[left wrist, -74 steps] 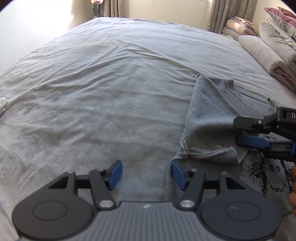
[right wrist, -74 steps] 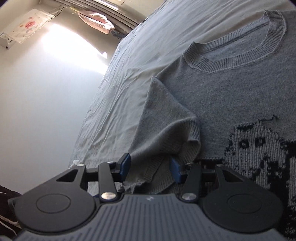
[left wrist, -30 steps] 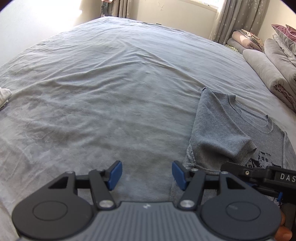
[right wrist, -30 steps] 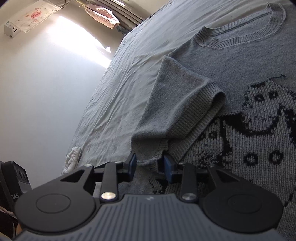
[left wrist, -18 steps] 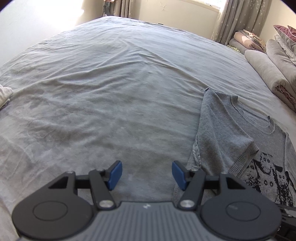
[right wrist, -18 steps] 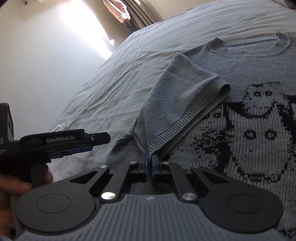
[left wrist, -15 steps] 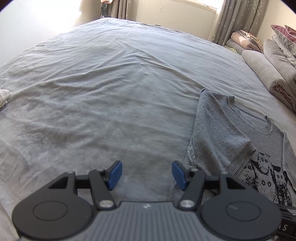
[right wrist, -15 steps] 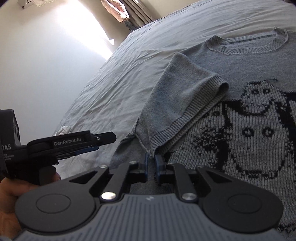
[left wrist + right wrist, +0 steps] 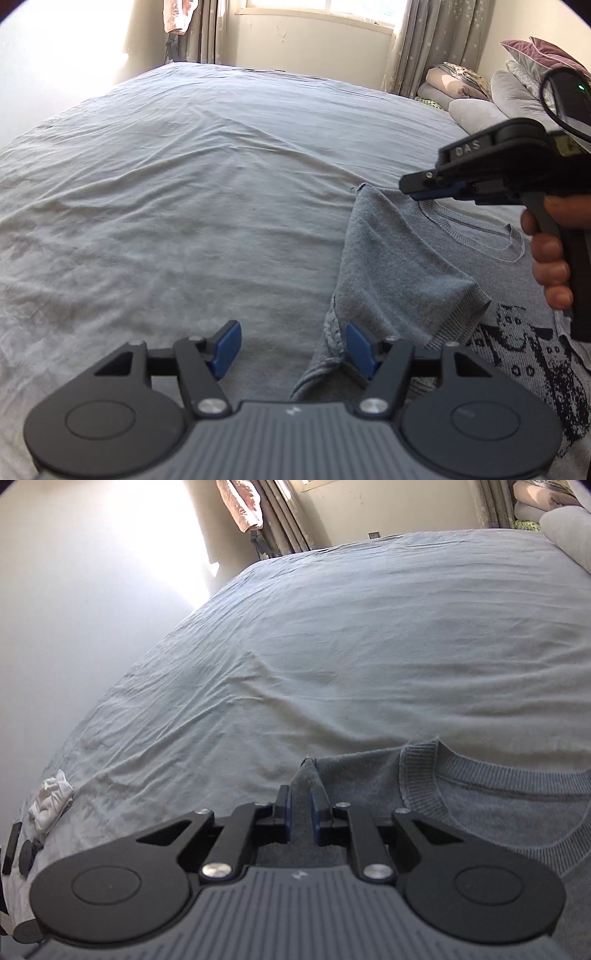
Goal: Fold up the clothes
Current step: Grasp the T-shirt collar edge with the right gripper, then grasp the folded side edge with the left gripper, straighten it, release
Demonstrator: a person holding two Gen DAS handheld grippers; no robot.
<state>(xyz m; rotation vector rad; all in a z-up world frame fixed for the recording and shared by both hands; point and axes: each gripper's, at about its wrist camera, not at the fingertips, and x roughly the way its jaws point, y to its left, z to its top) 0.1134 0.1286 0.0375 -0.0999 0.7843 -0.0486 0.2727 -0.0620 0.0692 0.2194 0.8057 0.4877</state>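
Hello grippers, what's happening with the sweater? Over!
Left gripper open, low by the folded sleeve. Right gripper nearly shut at the sweater shoulder, grip unclear. Nothing blocking.

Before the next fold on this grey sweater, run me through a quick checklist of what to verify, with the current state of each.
1. Left gripper open and free: ok, nothing between its blue pads.
2. Left gripper placed at the sweater edge: ok, the hem bunch lies by its right pad.
3. Right gripper lined up on the shoulder corner: ok, fabric sits between its narrow jaws.
4. Right gripper actually pinching the cloth: cannot tell, a gap still shows.
5. Sleeve folded in over the body: ok.
6. Bed sheet beside the sweater: ok, only wrinkles.
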